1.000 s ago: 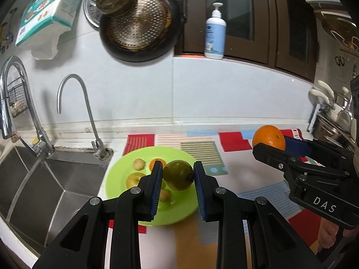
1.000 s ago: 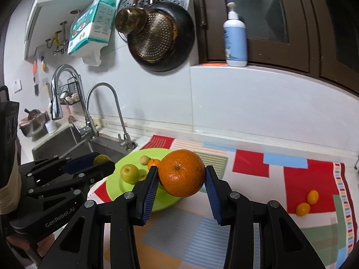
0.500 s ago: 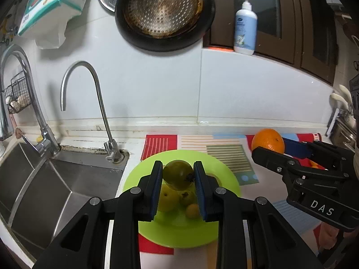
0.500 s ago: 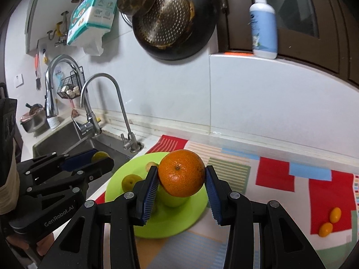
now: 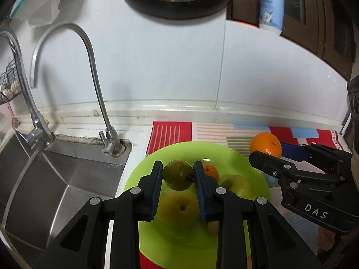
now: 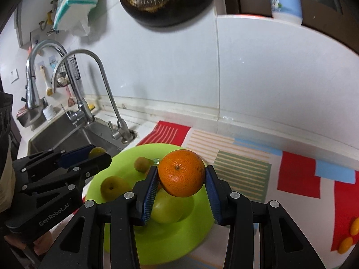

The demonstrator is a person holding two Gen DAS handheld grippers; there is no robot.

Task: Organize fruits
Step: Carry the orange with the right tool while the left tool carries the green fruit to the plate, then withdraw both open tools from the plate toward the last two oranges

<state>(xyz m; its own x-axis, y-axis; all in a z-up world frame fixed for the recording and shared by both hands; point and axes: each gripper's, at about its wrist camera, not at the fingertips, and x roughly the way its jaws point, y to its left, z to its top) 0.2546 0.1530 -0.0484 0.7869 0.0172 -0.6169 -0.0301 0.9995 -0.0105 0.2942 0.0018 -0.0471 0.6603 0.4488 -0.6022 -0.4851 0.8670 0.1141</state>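
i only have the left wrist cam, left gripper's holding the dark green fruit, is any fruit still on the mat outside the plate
observer: Yes, two small orange oval fruits lie on a red patch of the patchwork mat, well right of the round lime-green plate.
operator: is the right gripper square on its orange
observer: Both blue pads of the right gripper press opposite sides of the large round orange.
operator: whats under it
observer: In the right wrist view, a big yellow-green apple on the plate shows just below it.
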